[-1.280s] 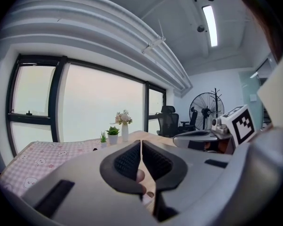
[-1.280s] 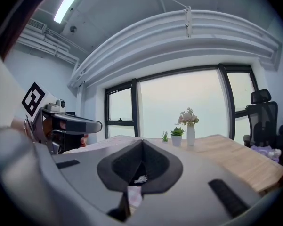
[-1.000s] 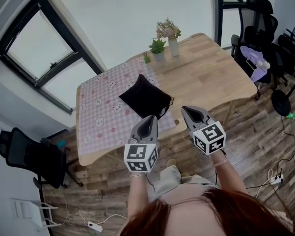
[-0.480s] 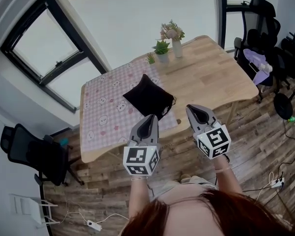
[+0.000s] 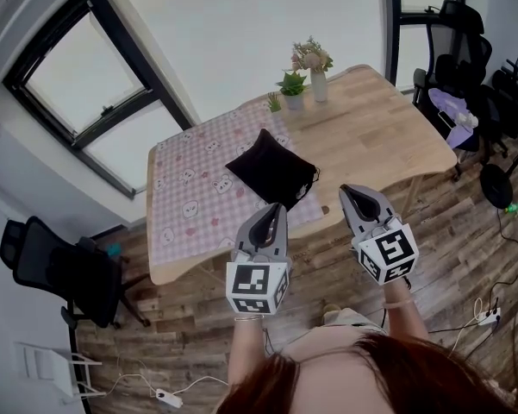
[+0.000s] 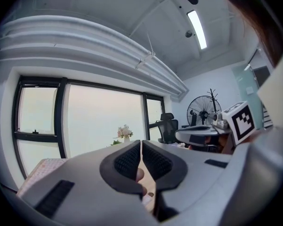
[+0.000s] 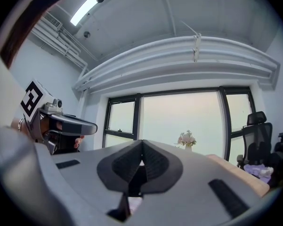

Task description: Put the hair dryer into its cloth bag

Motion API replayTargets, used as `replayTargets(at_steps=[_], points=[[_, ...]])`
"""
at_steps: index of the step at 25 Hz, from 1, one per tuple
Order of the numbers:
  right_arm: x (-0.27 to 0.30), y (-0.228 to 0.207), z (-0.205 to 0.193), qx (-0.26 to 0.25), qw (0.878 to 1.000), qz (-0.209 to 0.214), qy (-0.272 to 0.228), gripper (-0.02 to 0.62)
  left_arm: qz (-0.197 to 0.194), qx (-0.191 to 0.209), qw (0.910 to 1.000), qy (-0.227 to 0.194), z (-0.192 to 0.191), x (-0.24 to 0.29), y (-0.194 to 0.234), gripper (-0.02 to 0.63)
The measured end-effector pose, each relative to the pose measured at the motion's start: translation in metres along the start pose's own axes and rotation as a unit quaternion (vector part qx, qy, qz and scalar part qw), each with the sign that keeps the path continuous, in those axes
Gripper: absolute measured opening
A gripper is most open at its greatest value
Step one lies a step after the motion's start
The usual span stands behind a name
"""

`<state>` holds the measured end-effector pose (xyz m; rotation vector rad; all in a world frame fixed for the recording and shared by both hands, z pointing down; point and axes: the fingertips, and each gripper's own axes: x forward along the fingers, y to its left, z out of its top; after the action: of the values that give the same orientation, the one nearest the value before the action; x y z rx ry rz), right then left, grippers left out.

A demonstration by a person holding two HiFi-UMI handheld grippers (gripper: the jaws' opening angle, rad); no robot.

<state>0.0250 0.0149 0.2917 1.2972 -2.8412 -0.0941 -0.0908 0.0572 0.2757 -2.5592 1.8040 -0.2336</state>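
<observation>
1. Big windows [image 5: 95, 93] are backing a wooden table [image 5: 388, 136]; a pink checked cloth [image 5: 194, 201] is covering its left half.
2. Near the table's middle, the black cloth bag [image 5: 271, 169] is lying plump across the checked cloth's right edge. Its contents are not showing, so I cannot tell where the hair dryer is.
3. At the far edge, a flower vase [image 5: 317, 67] and a potted plant [image 5: 291, 84] are standing.
4. Side by side, the left gripper [image 5: 276, 210] and right gripper [image 5: 352, 192] are hovering by the near edge, apart from the bag, jaws pressing together on nothing.

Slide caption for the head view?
Left gripper and right gripper, shut and empty, held before the table; black bag lies on its pink cloth.
</observation>
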Motion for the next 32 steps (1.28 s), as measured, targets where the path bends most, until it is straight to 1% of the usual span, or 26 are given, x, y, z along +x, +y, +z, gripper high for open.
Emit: replayTargets(at_steps=[5,10,18,24,28,32], points=[[-0.012,0.021,0.011,-0.006,1.000,-0.010,-0.001,0.000,-0.010,-0.015,0.9998,-0.012,0.001,-0.027,0.006,0.017],[-0.024,0.042,0.014,-0.011,1.000,-0.020,0.004,0.000,-0.015,-0.014,0.9996,-0.021,0.004,-0.056,0.009,0.017],[-0.033,0.082,0.025,-0.020,1.000,-0.011,0.000,0.000,-0.023,-0.009,0.9995,-0.021,-0.001,-0.089,0.010,0.018],[-0.038,0.097,0.027,-0.018,1.000,0.005,0.006,0.000,-0.029,-0.013,0.9992,-0.026,0.000,-0.100,0.009,0.018],[-0.042,0.095,0.028,-0.027,1.000,0.001,0.010,0.000,-0.029,-0.014,0.9991,-0.026,0.000,-0.099,0.008,0.018],[-0.037,0.091,0.029,-0.038,0.999,0.010,0.015,0.000,-0.025,-0.010,0.9995,-0.018,-0.002,-0.091,0.011,0.018]])
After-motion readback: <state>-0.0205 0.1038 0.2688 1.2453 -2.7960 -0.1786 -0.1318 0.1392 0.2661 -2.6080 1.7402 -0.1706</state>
